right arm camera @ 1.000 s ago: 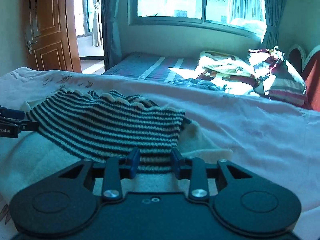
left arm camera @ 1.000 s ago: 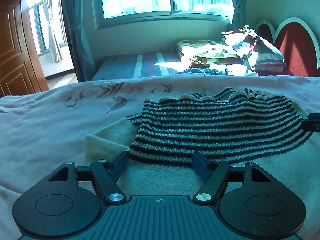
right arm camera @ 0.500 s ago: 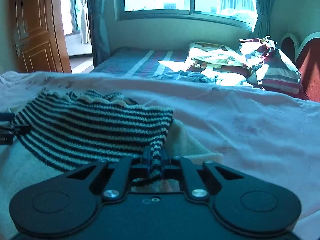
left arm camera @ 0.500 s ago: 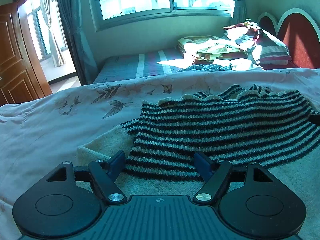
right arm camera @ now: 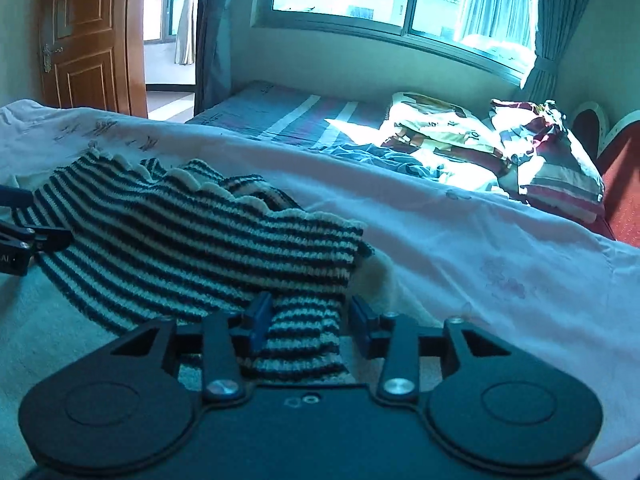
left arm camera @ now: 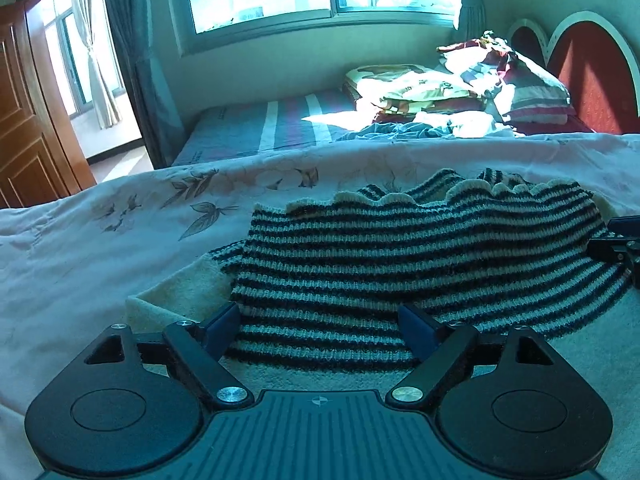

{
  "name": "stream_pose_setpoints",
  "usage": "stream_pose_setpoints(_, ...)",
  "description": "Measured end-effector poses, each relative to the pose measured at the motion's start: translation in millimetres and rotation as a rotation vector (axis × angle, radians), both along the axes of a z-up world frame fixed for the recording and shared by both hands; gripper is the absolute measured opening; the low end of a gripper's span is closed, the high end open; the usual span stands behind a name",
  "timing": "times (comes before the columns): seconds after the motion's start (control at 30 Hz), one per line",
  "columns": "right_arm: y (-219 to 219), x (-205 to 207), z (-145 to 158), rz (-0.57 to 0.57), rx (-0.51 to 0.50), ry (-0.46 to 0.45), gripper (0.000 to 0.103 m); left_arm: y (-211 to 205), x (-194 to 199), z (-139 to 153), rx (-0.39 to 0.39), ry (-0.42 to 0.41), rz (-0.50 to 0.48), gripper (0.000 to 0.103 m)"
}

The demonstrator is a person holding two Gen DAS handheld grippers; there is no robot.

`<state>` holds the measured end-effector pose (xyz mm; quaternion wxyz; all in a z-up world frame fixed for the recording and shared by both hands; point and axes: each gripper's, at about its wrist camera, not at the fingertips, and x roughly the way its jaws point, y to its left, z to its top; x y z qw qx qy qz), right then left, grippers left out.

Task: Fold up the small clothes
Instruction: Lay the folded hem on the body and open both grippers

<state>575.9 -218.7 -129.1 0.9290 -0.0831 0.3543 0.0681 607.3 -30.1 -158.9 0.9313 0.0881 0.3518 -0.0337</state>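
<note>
A small knitted garment with dark and cream stripes lies on the pale floral bedspread, its striped part folded over a plain cream part. My left gripper is open, its fingers at the garment's near left hem. In the right wrist view the same garment spreads to the left. My right gripper is open with a striped fold lying between its fingers. Each gripper's tip shows at the edge of the other's view.
Beyond the bedspread is a striped mattress with a pile of bedding and pillows by a red headboard. A window is behind, a wooden door at the left.
My right gripper was shut on the garment's edge half a second ago and has now opened, leaving the fold between its fingers. My left gripper stayed open and shifted slightly over the garment.
</note>
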Motion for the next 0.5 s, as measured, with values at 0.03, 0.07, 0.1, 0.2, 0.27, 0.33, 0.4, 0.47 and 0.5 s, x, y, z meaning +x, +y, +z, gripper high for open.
stream_pose_setpoints(0.03, -2.2, -4.5, 5.9, 0.005, 0.024, -0.013, 0.038, 1.4, -5.2, 2.9, 0.007, -0.016, 0.0, 0.086)
stream_pose_setpoints(0.07, -3.5, -9.7, 10.9, 0.018, 0.045, -0.03, 0.038, 2.6, -9.7, 5.2, 0.0, -0.023, -0.001, 0.086)
stream_pose_setpoints(0.1, -4.3, -18.4, 16.0, 0.035, 0.063, -0.046, 0.036, 3.5, -13.6, 6.2, -0.011, -0.022, -0.005, 0.086)
stream_pose_setpoints(0.2, -1.4, -36.6, 18.8, 0.085, 0.085, -0.045, 0.035, 2.8, -21.2, -2.9, -0.008, -0.006, -0.01, 0.086)
stream_pose_setpoints(0.27, 4.5, -36.4, 6.4, 0.083, 0.038, 0.003, 0.038, 4.9, -22.5, -8.5, -0.026, -0.015, 0.006, 0.087)
stream_pose_setpoints(0.33, 5.6, -36.7, -1.0, 0.077, 0.028, 0.003, 0.038, 6.7, -20.6, -7.6, -0.034, -0.006, 0.014, 0.089)
stream_pose_setpoints(0.4, 6.4, -35.3, -0.2, 0.068, 0.031, 0.007, 0.038, 6.1, -21.7, -4.8, -0.02, -0.002, 0.015, 0.089)
stream_pose_setpoints(0.47, 6.9, -36.6, 5.6, 0.052, 0.033, 0.013, 0.036, 5.2, -26.1, -0.4, -0.001, -0.004, 0.021, 0.089)
stream_pose_setpoints(0.5, 6.3, -42.3, 13.1, 0.051, 0.054, -0.009, 0.037, 5.4, -31.6, 4.1, 0.002, -0.016, 0.017, 0.089)
